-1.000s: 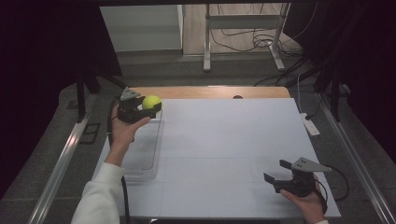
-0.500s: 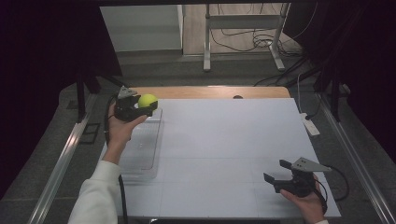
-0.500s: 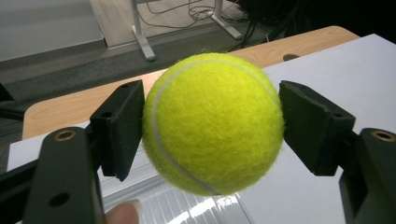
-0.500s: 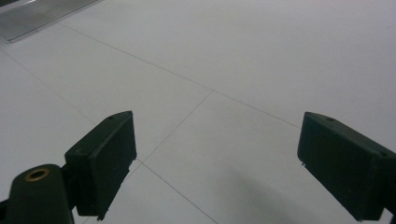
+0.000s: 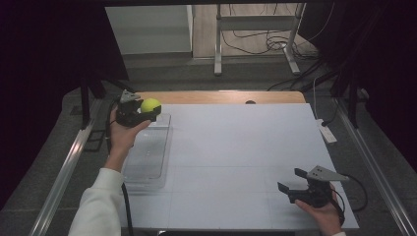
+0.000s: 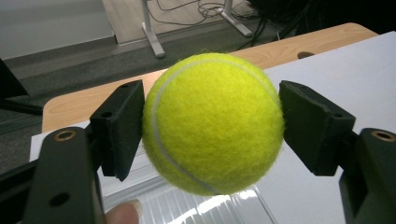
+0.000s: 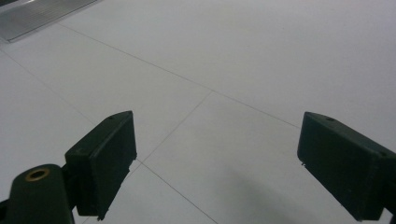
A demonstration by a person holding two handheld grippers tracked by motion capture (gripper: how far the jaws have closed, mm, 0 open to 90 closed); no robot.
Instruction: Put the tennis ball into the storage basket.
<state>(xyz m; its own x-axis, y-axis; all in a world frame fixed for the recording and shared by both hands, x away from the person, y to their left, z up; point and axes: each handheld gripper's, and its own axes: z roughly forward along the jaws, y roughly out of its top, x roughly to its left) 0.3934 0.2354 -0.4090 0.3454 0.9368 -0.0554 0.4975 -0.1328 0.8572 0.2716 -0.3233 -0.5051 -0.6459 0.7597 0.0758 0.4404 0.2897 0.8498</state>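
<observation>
Two grippers: left gripper [image 5: 142, 112] raised, fingers pinching tennis ball [image 5: 150, 104]; right gripper [image 5: 300, 184] low, fingers spread.

Tabletop [image 5: 236, 162]: white sheet, faint grid lines, laid over a wooden top; bare wood strip [image 5: 221, 97] exposed along the far edge, with a small dark hole near its middle. Floor [image 5: 206, 73] beyond: grey carpet, changing to pale wood-tone flooring further back. Metal stand legs [image 5: 219, 44] on that floor, grey, with loose black cables [image 5: 255, 37] trailing between and behind them. White panel or cabinet face [image 5: 147, 29] at far left of centre. Aluminium rails [image 5: 64, 172] run along both long sides of the tabletop. Surround on left, right and top is dark, detail not resolvable. Lighting even, soft, from above.
</observation>
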